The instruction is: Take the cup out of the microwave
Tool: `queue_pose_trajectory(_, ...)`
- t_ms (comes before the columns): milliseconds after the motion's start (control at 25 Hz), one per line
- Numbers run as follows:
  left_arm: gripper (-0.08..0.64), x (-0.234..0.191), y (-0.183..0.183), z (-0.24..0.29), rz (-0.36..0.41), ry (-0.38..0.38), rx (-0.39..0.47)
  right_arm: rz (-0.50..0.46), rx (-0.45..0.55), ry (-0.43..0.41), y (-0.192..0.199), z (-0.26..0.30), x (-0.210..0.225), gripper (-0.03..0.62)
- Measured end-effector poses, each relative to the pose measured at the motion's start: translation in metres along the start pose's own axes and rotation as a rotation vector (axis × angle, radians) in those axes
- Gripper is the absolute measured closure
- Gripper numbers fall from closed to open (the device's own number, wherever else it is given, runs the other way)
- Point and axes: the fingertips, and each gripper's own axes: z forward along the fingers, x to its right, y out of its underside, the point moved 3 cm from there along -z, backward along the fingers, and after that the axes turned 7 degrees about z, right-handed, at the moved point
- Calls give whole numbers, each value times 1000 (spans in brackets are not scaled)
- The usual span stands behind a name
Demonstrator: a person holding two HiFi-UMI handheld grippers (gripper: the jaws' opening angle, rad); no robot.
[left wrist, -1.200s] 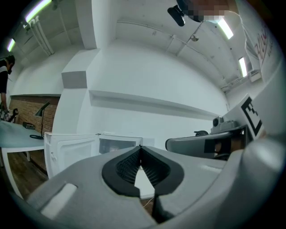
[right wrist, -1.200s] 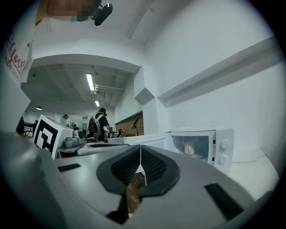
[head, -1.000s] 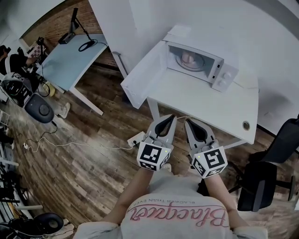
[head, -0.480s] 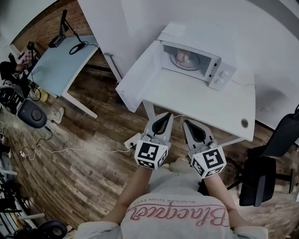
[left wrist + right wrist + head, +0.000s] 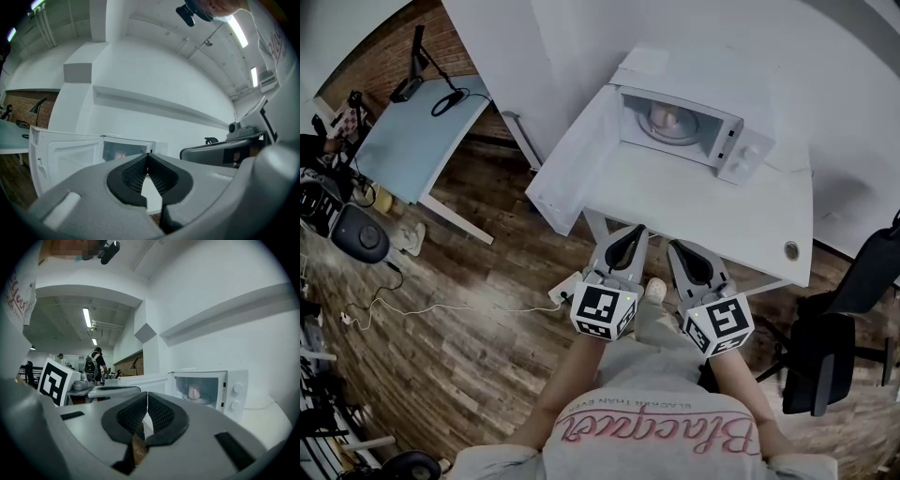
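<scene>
Head view: cup (image 5: 664,115) sits inside the microwave (image 5: 748,155) on the bench (image 5: 722,216), with the door (image 5: 572,159) wide open. Left tool (image 5: 634,232) and right tool (image 5: 674,247) are both pressed together, empty, short of the bench.

Risk: a closed tool reaching in could topple the cup, or the open door could snag the left tool.

Cup's handle and contents cannot be made out.

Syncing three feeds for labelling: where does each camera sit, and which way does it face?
Head view: on the person's head, looking steeply down at the open white microwave on a white table; forearms, left gripper, right gripper show.
Left gripper view: on that gripper, facing the microwave's open door past its shut jaws.
Right gripper view: likewise, facing the pink cup inside.
All share the microwave.
</scene>
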Motion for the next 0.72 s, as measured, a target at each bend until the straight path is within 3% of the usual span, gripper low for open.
queue_pose_trajectory(720,555,-40,3,76,15,15,-7,-1,13,12,-19,62,57,580)
